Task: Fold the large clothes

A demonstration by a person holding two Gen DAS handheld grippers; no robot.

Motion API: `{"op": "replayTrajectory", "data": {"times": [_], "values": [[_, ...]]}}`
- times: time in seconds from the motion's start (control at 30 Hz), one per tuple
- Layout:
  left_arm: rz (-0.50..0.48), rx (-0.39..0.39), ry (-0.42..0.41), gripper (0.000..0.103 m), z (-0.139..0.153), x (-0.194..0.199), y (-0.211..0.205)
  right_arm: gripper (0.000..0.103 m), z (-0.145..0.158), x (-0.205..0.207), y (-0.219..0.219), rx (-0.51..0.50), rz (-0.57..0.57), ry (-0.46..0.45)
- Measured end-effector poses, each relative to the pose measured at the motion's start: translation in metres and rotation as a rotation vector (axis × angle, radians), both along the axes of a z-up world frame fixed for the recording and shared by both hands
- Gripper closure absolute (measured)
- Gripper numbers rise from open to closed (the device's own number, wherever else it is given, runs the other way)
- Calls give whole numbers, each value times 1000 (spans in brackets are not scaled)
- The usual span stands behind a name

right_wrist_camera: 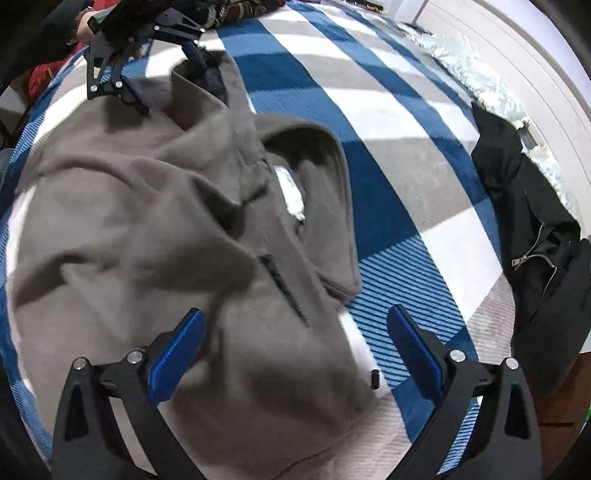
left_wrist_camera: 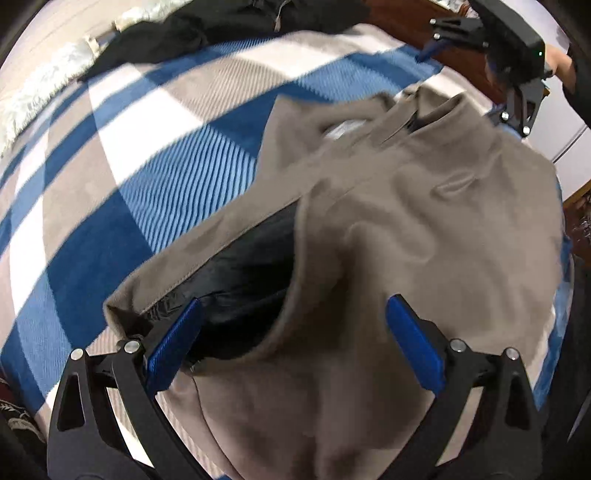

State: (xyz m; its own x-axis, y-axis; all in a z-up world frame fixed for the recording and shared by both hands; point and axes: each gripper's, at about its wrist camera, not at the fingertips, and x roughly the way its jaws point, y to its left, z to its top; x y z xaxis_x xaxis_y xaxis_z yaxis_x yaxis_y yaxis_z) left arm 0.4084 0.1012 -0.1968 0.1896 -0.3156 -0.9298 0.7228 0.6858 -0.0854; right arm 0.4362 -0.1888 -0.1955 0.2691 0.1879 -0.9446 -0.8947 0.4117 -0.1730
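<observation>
A checked blanket (left_wrist_camera: 122, 177) in blue, white and grey-beige covers the surface and fills most of both views; one blue square carries fine light stripes. A white fringed or fluffy edge (left_wrist_camera: 40, 85) runs along the upper left of the left wrist view and along the upper right of the right wrist view. Beyond it lies pale flooring (right_wrist_camera: 517, 48). Reddish patterned fabric (right_wrist_camera: 236, 11) shows at the top edge of the right wrist view. A brown wooden surface (left_wrist_camera: 399, 22) appears at the top right of the left wrist view.

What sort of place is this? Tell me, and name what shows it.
Probably a bedroom at home: a blue, white and grey checked blanket spread like bedding, a taupe jacket lying on it, and a black jacket near a fluffy white rug.
</observation>
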Motion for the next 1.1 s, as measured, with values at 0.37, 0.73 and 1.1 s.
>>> {"op": "replayTrajectory", "data": {"times": [0.37,0.73,1.1], "values": [[-27,-41,190,67,-41,20,1,16,-45,12,-6,25,29,65],[-4,-72,121,97,-16,6,14,89,-31,3,-18,12,-55,141],[120,-34,25,99,10,25,37,90,11,27,-66,19,-241,95]]}}
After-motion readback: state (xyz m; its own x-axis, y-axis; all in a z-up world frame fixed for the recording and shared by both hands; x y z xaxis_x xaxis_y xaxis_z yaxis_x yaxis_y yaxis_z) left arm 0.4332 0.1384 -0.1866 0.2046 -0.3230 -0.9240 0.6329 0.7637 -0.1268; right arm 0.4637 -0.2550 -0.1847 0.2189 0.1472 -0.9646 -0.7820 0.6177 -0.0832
